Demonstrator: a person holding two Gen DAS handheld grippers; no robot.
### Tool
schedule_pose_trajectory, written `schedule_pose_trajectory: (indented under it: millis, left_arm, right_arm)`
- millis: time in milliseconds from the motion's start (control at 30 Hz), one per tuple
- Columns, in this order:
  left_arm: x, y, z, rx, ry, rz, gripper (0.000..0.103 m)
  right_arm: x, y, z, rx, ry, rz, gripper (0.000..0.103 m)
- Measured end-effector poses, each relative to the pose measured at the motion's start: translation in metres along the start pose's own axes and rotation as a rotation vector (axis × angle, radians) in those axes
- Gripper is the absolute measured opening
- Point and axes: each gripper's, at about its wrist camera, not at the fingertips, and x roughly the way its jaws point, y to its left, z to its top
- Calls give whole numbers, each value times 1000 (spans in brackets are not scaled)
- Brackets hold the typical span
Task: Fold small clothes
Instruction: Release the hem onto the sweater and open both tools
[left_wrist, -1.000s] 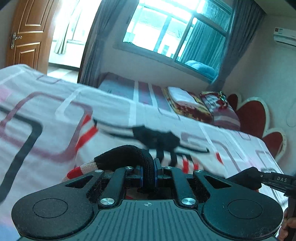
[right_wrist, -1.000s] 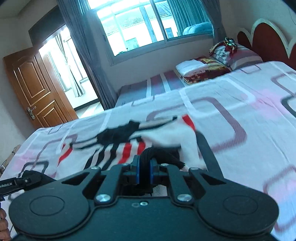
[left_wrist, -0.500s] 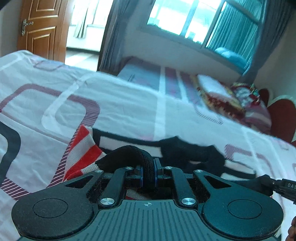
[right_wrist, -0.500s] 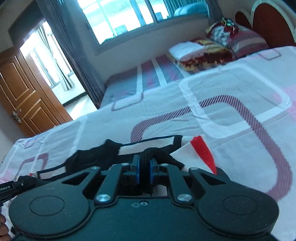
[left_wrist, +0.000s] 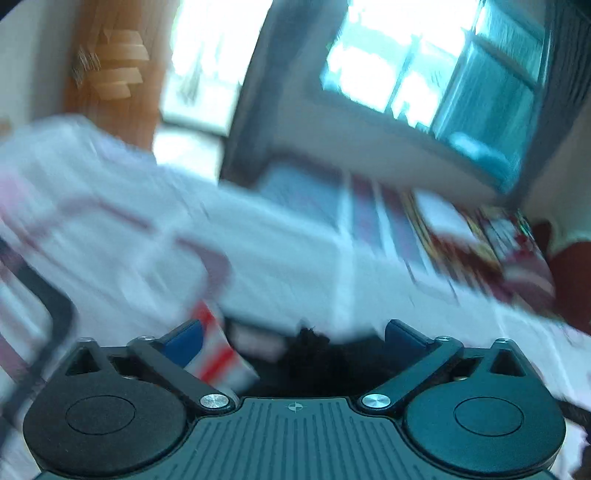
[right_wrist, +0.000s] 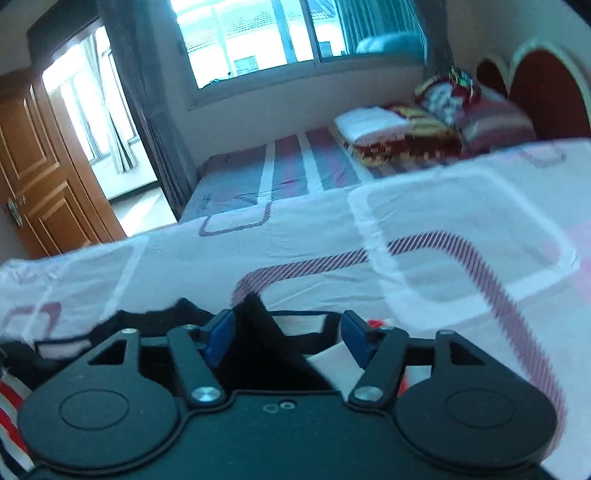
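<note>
The small garment (right_wrist: 325, 325) was a knitted piece in white with red and black stripes and a black trim, lying crumpled on the bed (right_wrist: 332, 251), whose cover was pale with looping maroon and black outlines. In the right wrist view a black peak of the fabric stood up between the blue pads of the right tongs (right_wrist: 288, 334), beside the left pad; whether it touched that pad could not be told, and it stood clear of the right one. Those tongs had just been opening and stood spread, gripping nothing. In the left wrist view the left tongs (left_wrist: 293, 334) had also just been opening and stood spread wide; a red-and-white striped corner (left_wrist: 218, 354) lay just inside the left pad and a dark tuft (left_wrist: 308, 339) sat in the middle of the gap, with neither pad pressing on them.

The left view was heavily blurred, so the garment's shape there was hard to read. In both views the tongs' black bodies hid the nearer part of the garment.
</note>
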Motion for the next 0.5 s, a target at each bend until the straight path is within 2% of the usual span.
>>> schedule_pose_trajectory:
  millis: [67, 133, 200, 300, 367, 433, 500]
  left_arm:
    - [2, -1, 2, 41, 29, 2, 102]
    - [2, -6, -6, 91, 45, -3, 102]
    - [3, -19, -19, 162, 66, -30, 102]
    - [10, -39, -43, 265, 130, -51, 102]
    - [18, -44, -58, 299, 170, -18, 102]
    - [35, -37, -67, 289, 215, 52, 102]
    - [40, -33, -70, 318, 170, 90, 103]
  right_arm:
    - [0, 0, -3, -32, 5, -15, 66]
    - [4, 2, -6, -59, 30, -5, 55]
    - [6, 10, -10, -87, 46, -3, 48]
    - [9, 28, -16, -137, 58, 25, 46]
    - [12, 40, -19, -184, 68, 43, 46]
    - [18, 51, -24, -230, 97, 37, 46]
    - [29, 52, -32, -285, 122, -12, 46]
